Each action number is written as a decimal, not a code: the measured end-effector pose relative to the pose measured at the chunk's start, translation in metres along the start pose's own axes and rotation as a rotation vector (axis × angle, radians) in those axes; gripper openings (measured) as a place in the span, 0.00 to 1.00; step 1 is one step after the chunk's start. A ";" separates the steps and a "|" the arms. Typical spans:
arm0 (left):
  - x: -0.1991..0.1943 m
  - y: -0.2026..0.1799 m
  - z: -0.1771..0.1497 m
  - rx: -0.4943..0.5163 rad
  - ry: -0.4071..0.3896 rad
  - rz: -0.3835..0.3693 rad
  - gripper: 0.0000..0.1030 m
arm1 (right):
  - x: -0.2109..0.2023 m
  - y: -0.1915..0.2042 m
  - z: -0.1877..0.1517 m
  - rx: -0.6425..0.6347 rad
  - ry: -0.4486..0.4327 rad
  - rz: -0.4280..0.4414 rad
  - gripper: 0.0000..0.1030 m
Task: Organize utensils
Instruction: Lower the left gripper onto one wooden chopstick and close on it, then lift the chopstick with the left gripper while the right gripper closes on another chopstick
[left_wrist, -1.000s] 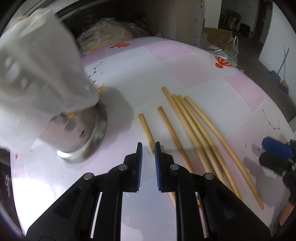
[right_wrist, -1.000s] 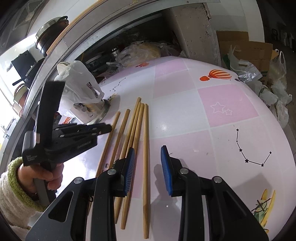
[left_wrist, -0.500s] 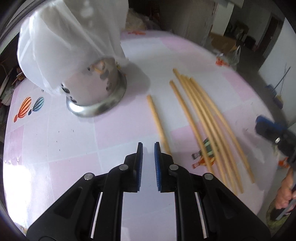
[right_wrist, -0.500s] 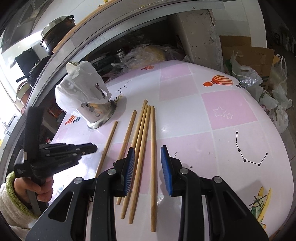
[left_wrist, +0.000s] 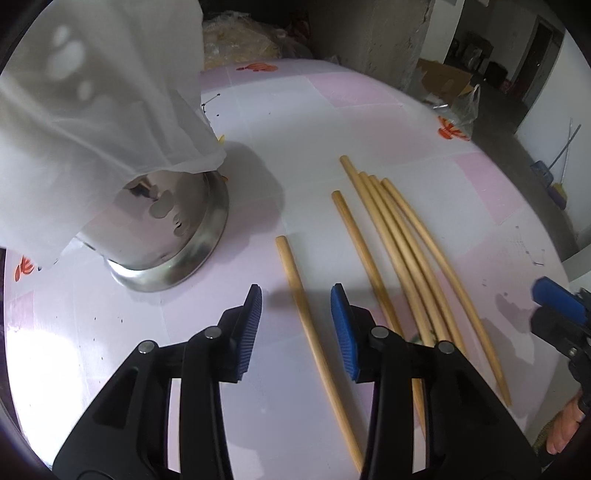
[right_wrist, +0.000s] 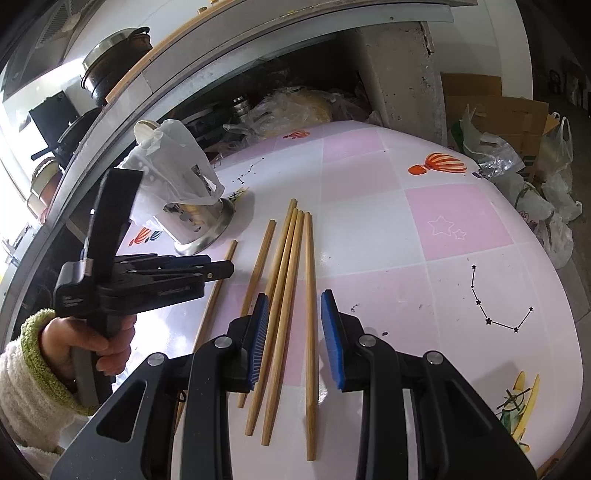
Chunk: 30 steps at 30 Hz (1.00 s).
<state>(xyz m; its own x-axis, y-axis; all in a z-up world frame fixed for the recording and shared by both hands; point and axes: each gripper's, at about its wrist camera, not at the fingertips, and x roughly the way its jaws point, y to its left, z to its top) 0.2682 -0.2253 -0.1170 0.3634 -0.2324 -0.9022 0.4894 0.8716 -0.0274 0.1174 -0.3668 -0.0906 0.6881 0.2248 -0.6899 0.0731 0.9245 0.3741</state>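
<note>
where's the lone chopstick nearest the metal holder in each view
Left wrist view: the lone chopstick runs up the lower middle, between the open pads of the left hand-held gripper, not gripped.
Right wrist view: it lies left of centre, partly behind the left hand-held gripper.
Shared landmark: the bag-covered metal holder, up and left of the chopstick in both.

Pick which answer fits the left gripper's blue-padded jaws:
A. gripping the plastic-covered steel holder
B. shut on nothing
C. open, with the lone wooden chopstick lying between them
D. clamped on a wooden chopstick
C: the left gripper has just been opening, and the lone wooden chopstick lies on the table between its untouching pads.
</note>
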 end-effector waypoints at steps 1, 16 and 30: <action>0.001 0.000 0.001 -0.001 -0.004 0.004 0.35 | 0.001 0.000 0.000 0.001 0.001 -0.001 0.28; -0.001 0.001 -0.004 -0.005 -0.029 0.054 0.07 | -0.003 0.004 0.003 -0.022 0.001 -0.018 0.28; -0.061 0.044 -0.015 -0.151 -0.155 -0.073 0.05 | -0.015 0.021 0.008 -0.051 -0.010 -0.001 0.28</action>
<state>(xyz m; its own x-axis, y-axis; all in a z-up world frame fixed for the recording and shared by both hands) 0.2554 -0.1666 -0.0696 0.4540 -0.3508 -0.8190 0.3990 0.9020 -0.1652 0.1144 -0.3533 -0.0673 0.6951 0.2207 -0.6842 0.0376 0.9392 0.3412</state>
